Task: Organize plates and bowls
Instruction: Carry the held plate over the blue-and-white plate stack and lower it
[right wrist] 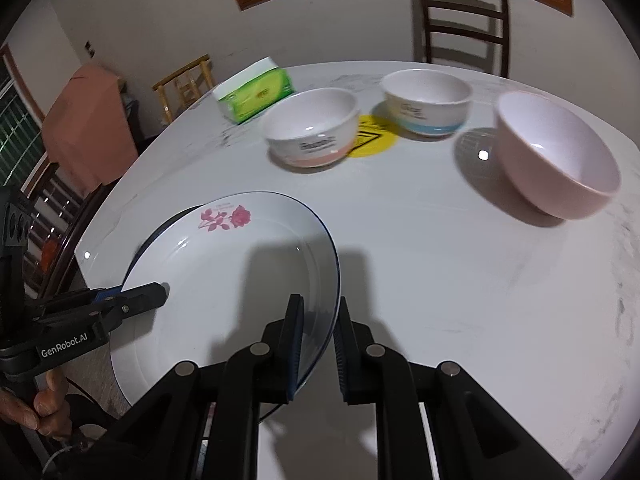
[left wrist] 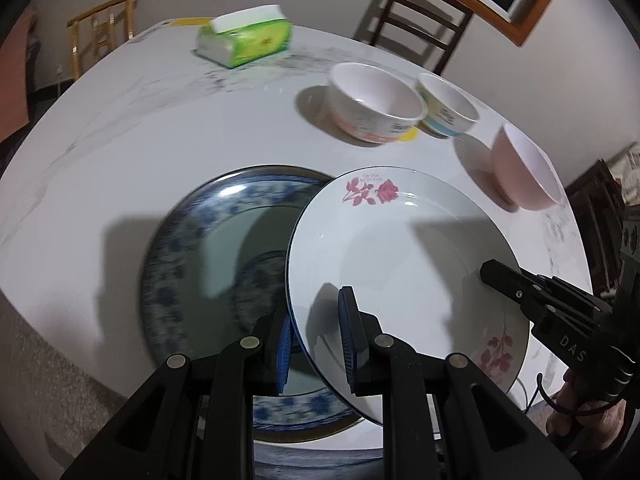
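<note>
Both grippers are clamped on the white rose plate [left wrist: 400, 264], one at each side. The left gripper [left wrist: 316, 344] has its fingers nearly closed, pinching the plate's left rim between the blue pads; the right gripper [right wrist: 318, 344] does the same on the right rim, fingers almost fully together with the edge between them. A hand [right wrist: 44, 404] shows at the left gripper's handle in the right wrist view.

The rose plate is tilted and overlaps the blue patterned plate [left wrist: 192, 264], which lies flat on the table [left wrist: 140, 132] below — whether the two touch I cannot tell. It looks like the rose plate is being carried over to stack on the blue one; not set down yet.

Farther back, three bowls stand loose and apart: a pink bowl [right wrist: 560, 160] nearest on the right, a white bowl with a pink band [right wrist: 314, 134] in the middle beside a yellow sticker [right wrist: 372, 138], and a white bowl with a blue band [right wrist: 426, 102] behind. None is nested.

A green tissue pack [right wrist: 256, 94] sits at the far side.

Progress: early — plate stack unfinished, all bowls still to gather.
</note>
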The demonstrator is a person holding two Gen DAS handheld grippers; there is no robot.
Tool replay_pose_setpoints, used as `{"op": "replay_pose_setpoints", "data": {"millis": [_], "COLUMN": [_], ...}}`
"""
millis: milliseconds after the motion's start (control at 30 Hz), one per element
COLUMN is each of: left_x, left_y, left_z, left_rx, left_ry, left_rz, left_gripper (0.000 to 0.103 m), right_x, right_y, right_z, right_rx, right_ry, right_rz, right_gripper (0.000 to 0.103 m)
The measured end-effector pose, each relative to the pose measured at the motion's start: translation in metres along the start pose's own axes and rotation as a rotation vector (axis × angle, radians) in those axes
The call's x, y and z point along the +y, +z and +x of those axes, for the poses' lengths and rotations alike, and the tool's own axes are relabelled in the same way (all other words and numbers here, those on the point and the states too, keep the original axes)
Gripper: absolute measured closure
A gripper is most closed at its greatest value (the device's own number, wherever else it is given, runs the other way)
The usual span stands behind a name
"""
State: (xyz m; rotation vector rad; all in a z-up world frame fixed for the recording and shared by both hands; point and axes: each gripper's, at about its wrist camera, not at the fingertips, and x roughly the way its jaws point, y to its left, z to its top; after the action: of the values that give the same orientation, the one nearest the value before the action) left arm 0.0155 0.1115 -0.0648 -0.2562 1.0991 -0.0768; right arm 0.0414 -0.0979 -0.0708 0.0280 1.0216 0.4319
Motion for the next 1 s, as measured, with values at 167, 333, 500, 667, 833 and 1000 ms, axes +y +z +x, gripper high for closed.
{"op": "replay_pose_setpoints", "data": {"millis": [167,333,500,667,833,1000], "left_x": [0.024,0.043,0.054,0.061,0.069,0.071], "left_y": [-0.003,-0.008,-0.009,-0.009,-0.008,-0.005], "left_z": [-0.004,-0.003,0.001,0.006,0.008,0.008], "left_rx": [-0.001,0.009,0.023,0.028,0.031,0.027], "left_ry": [0.029,0.044,0.051,0.04,0.043,0.056], "left_rz": [-0.038,-0.071,-0.089,-0.11,-0.126,-0.12], "left_gripper": [0.085,0.085,0.085,0.085,0.085,0.085], "right_x": [0.021,0.034,0.04,0.047,0.051,0.053], "right_y": [0.002,0.004,0.005,0.007,0.006,0.006], "right_z": [0.014,0.029,0.04,0.042,0.046,0.048], "right_rx": [0.023,0.05,0.07,0.064,0.067,0.07], "right_ry": [0.024,0.038,0.041,0.026,0.026,0.029], "right_rz": [-0.027,-0.04,-0.05,-0.071,-0.074,-0.067], "right_gripper": [0.088,0.088,0.088,0.088,0.088,0.086]}}
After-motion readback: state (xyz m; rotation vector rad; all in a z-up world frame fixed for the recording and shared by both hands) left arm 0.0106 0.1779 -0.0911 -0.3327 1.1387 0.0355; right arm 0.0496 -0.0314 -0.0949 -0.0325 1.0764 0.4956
